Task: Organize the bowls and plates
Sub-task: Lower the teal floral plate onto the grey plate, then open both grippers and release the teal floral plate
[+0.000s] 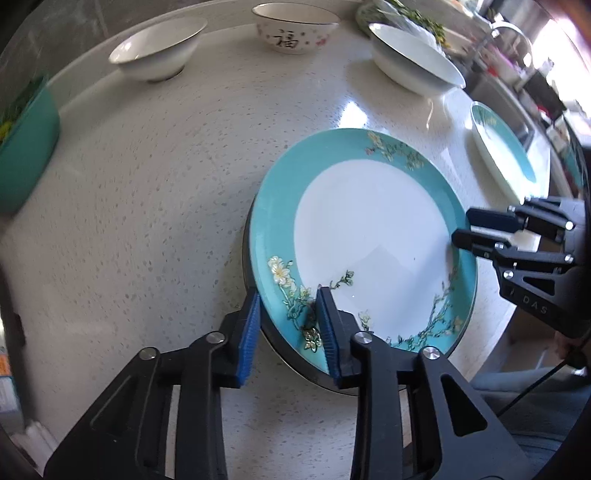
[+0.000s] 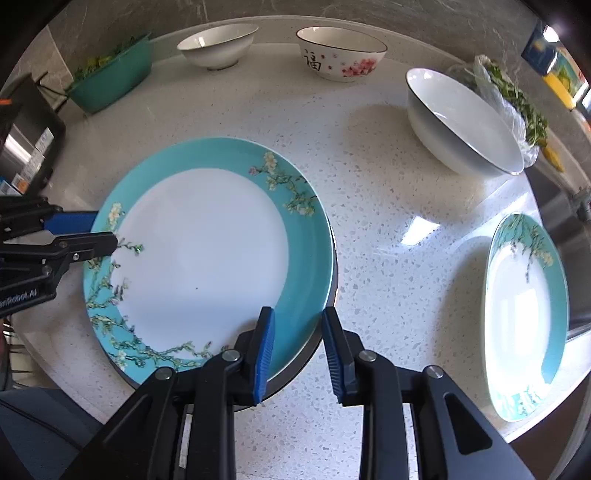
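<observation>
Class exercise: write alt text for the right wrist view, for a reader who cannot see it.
A teal-rimmed floral plate lies on a speckled counter, its rim between the open fingers of the right gripper and the left gripper. Three bowls stand behind; a second teal plate lies right.

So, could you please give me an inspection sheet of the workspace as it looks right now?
Surface: speckled white countertop, dry where bare.
Job's things: teal-rimmed plate lying on a dark-rimmed dish; second teal plate apart at the right; small white bowl, patterned bowl and large white bowl at the back, all empty.
Clutter: teal planter; bag of greens.
Grippers: left gripper and right gripper each straddle the plate's rim on opposite sides, pads not pressing.
Cables: thin black cable below the right gripper.
Surroundings: tap beyond the counter; black appliance at the left.
</observation>
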### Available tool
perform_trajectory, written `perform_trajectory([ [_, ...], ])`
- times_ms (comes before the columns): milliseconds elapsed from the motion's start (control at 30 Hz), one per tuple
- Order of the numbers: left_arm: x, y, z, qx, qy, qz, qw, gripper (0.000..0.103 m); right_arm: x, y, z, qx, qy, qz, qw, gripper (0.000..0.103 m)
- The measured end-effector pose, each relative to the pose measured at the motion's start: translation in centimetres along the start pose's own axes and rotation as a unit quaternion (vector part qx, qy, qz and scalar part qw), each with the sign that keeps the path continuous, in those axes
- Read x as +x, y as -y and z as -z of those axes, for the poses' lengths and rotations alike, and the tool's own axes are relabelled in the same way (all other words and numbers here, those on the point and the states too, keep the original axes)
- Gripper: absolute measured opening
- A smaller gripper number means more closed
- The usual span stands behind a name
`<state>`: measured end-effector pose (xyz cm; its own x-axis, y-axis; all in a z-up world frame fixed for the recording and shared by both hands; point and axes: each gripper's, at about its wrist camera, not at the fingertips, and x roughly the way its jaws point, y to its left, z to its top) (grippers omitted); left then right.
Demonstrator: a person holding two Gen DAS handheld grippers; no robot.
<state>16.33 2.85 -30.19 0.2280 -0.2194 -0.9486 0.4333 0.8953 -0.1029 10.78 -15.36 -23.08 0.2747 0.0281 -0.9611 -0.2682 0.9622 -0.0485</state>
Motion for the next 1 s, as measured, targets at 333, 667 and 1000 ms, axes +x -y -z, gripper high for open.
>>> perform_trajectory([
  [333, -0.6, 0.1, -0.2, 0.017, 0.018, -0.016, 0.9996, 0.078, -2.2, 1.9, -0.1, 0.059, 0.031, -0.014, 0.998, 0.038],
  [667, -8.1, -0.5, -4.1, -0.084, 0.172, 0.155, 0.9692, 0.103, -9.8, 16.8, 1.2, 0.253, 0.163, -0.263, 0.917, 0.086],
  [1000, -1.1, 11.3, -8.9, -0.131, 0.085, 0.206, 0.9658, 0.101, -6.7, 34.6, 4.2, 0.265, 0.152, -0.356, 0.883, 0.083],
])
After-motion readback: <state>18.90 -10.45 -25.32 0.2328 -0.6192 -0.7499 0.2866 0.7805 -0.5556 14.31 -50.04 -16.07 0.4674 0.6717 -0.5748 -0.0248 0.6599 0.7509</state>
